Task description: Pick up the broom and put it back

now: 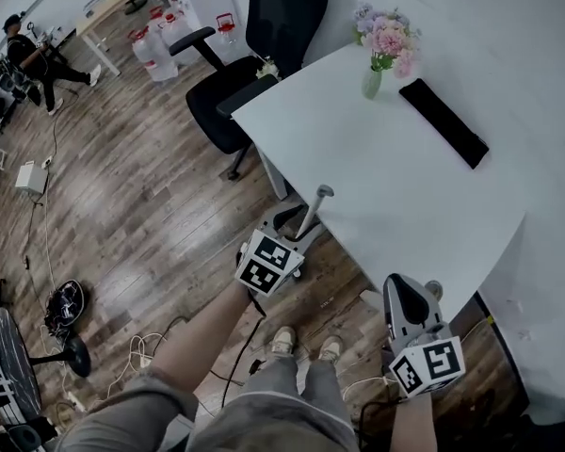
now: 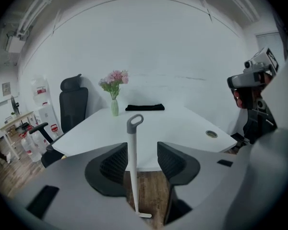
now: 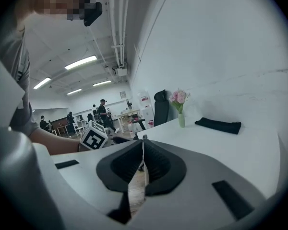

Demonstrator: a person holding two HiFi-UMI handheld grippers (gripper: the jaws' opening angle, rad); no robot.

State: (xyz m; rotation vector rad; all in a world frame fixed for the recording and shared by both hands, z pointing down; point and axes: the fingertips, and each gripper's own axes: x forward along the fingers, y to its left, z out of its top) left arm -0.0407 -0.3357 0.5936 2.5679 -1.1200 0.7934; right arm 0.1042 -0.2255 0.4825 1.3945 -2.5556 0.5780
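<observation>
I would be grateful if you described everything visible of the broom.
The broom has a slim, pale, plastic-looking handle topped by a grey hanging loop. It stands nearly upright on the wooden floor, apparently leaning against the white table. The jaws of the open left gripper flank it without touching. Its head barely shows.

Broom (image 1: 313, 215) in front of you: slim pale handle, grey loop on top, near upright by table (image 1: 386, 177) edge, foot on floor (image 1: 151, 205).
</observation>
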